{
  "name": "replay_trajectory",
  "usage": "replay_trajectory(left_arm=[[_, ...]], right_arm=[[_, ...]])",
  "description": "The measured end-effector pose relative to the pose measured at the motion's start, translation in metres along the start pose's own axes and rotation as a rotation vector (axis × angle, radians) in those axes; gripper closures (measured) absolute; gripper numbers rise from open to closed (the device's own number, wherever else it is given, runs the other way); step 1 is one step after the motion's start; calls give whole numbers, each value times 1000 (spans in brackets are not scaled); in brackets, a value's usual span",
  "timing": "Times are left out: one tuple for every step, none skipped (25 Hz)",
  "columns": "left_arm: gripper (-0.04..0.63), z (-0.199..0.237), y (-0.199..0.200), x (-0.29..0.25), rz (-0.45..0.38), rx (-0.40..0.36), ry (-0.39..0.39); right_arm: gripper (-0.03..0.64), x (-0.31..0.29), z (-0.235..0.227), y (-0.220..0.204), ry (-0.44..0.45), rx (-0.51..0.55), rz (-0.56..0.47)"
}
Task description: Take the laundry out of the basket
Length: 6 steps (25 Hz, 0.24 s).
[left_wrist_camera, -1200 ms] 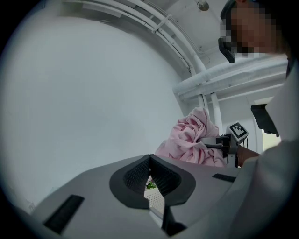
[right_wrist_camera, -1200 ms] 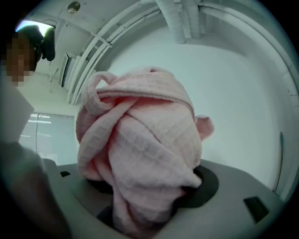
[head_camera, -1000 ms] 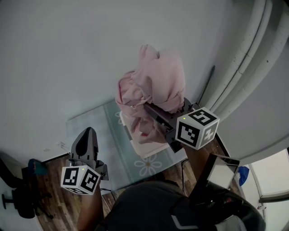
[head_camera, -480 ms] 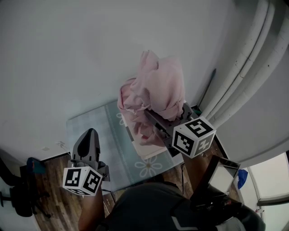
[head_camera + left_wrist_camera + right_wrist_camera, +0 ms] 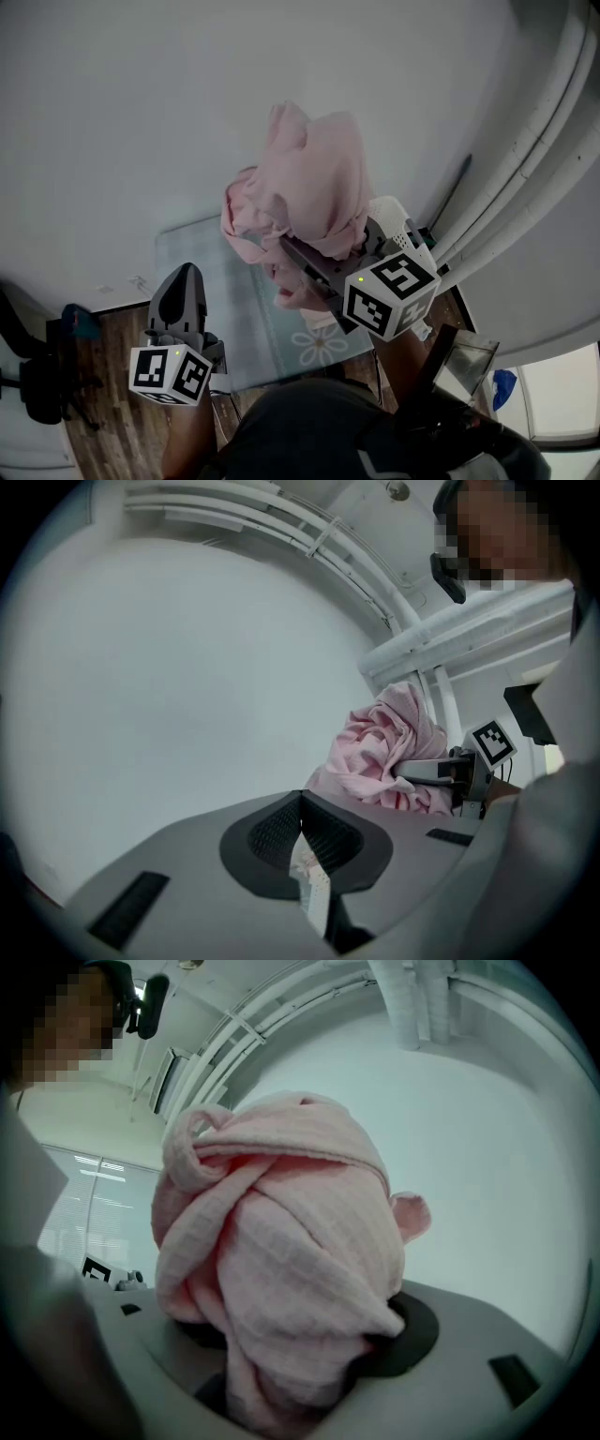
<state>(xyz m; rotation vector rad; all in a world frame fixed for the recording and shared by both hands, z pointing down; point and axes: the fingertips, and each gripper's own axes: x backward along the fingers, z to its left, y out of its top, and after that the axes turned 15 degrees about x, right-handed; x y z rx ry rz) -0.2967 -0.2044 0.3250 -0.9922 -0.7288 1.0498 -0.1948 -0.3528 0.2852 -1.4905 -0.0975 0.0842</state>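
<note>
A bundle of pink laundry (image 5: 314,197) hangs in the air, with my right gripper (image 5: 298,251) shut on its lower folds. In the right gripper view the pink cloth (image 5: 281,1269) fills the space between the jaws and hides the pads of the right gripper (image 5: 300,1340). A white basket (image 5: 396,220) shows partly behind that gripper, over a teal flowered mat (image 5: 248,319). My left gripper (image 5: 185,277) is held low at the left, well apart from the laundry. The left gripper (image 5: 302,806) has its pads together with nothing between them. From there the pink laundry (image 5: 384,752) is off to the right.
A plain pale wall fills the background. White pipes (image 5: 530,178) run along the right side and a dark stick (image 5: 452,192) leans beside them. A dark chair base (image 5: 37,394) stands on the wooden floor at the left. A shiny box (image 5: 461,361) sits at the lower right.
My right gripper has carried the pink bundle leftward in the head view, and the white basket now shows behind it. The left gripper has barely shifted.
</note>
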Motion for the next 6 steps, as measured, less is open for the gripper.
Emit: replay_trajectory(left_arm=[[586,10,-6,-1,-6,-14,27],[586,21,-12,-2,-12,-26,57],[586,33,-15,-1,-21,-34,89],[586,46,-15,3,-32,-37,120],[586,61,-13,9,-44,-37,150],[586,75,-10,16,-56,-36,180]], right_arm=[[278,-10,3,-9,23,-1,-6],[279,-21,4,-19,46,-5,-13],[278,-31,7,-27,66,-9,-19],[278,-40,13,-32,84,-12,-24],[278,-49,22,-34,102,-14,-30],[278,-58,32,-36,119,-14,-36]])
